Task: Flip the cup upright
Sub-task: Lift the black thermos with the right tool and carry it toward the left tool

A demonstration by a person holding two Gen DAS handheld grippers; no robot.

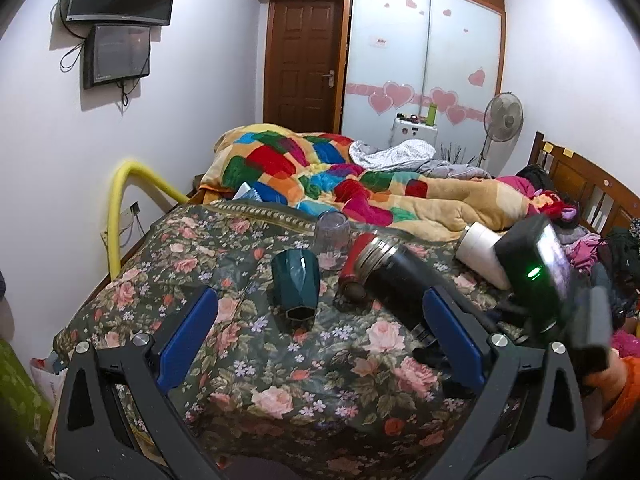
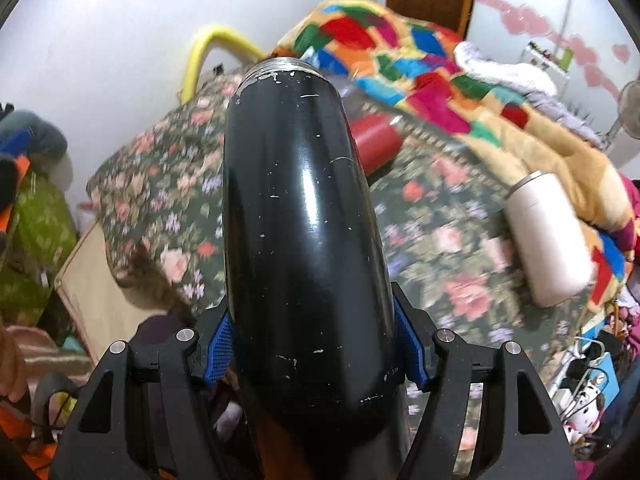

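My right gripper (image 2: pixel 316 344) is shut on a black flask (image 2: pixel 304 208) near its base, its steel threaded mouth pointing away from me, held tilted over the floral bedspread (image 2: pixel 440 248). In the left wrist view the black flask (image 1: pixel 396 276) hangs low and slanted, with the right gripper's body (image 1: pixel 552 280) behind it. My left gripper (image 1: pixel 320 308) is open and empty above the bedspread (image 1: pixel 280 360). A dark green faceted cup (image 1: pixel 297 286) lies on its side just ahead of it. A clear cup (image 1: pixel 332 230) stands mouth down behind. A red cup (image 1: pixel 354 264) lies beside the flask.
A white flask (image 1: pixel 480 252) lies on its side at the right; it also shows in the right wrist view (image 2: pixel 548 236). A patchwork quilt (image 1: pixel 320 176) is heaped behind the cups. A yellow rail (image 1: pixel 120 200) runs along the bed's left edge. Clothes pile up at the far right.
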